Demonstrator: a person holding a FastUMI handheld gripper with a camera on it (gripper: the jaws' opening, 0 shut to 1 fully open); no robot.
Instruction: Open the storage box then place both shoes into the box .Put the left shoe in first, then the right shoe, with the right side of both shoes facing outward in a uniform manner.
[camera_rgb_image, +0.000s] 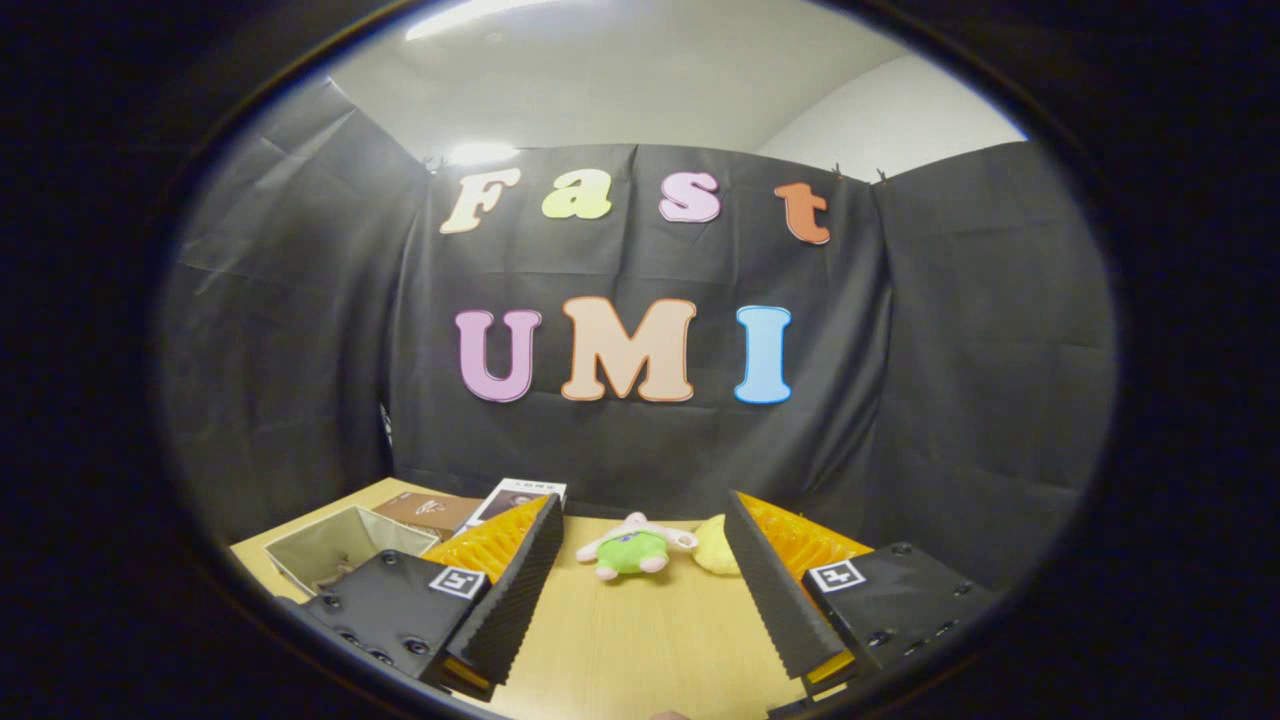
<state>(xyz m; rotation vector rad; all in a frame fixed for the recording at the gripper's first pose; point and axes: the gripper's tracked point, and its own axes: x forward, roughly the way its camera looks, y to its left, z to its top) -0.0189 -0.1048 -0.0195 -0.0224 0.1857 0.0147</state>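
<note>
While its 2 fingers stand wide apart and hold nothing, the tool (640, 590) hovers over the bench (640, 640). Just ahead sits a green plush toy (632, 550). Off to its left, beside the left finger, lies an open grey fabric box (335, 545), probably the storage box; no shoes visible.

Your gripper (640, 590) stands with its fingers spread wide apart over the table (640, 640), nothing between them. Just beyond the fingers, near the back wall, you have a small plush toy (632, 548) lying on the table, with a second soft item (712, 546) just beside it on the right, partly hidden behind the right finger. To the left of the left finger sits an open-topped fabric bin (335, 548), and behind it, toward the wall, two flat boxes (432, 512) lie side by side.
</note>
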